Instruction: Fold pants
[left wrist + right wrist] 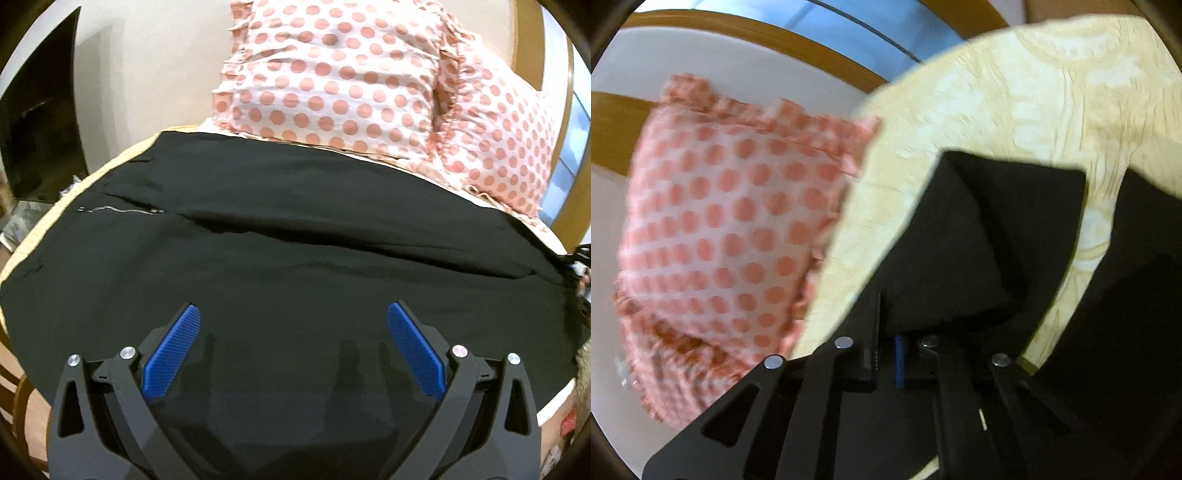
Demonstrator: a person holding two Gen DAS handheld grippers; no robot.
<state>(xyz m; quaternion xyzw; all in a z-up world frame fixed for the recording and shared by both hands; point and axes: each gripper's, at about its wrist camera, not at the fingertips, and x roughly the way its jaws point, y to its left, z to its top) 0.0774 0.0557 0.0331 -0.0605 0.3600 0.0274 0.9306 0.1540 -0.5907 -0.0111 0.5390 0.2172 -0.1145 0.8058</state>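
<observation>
Black pants (295, 258) lie spread flat across a bed with a pale yellow sheet (48, 218); a zipper shows at the left. My left gripper (293, 317) is open just above the near part of the pants, its blue pads (171, 354) wide apart and empty. In the right wrist view, my right gripper (888, 332) is shut on a black end of the pants (979, 236) and holds it lifted above the yellow sheet (997, 92). More black cloth (1126, 314) lies at the right. That view is blurred.
Two white pillows with pink dots (332, 74) stand behind the pants against a wooden headboard (528, 37); one also shows in the right wrist view (720, 221). A dark screen (40, 110) stands at the left beyond the bed edge.
</observation>
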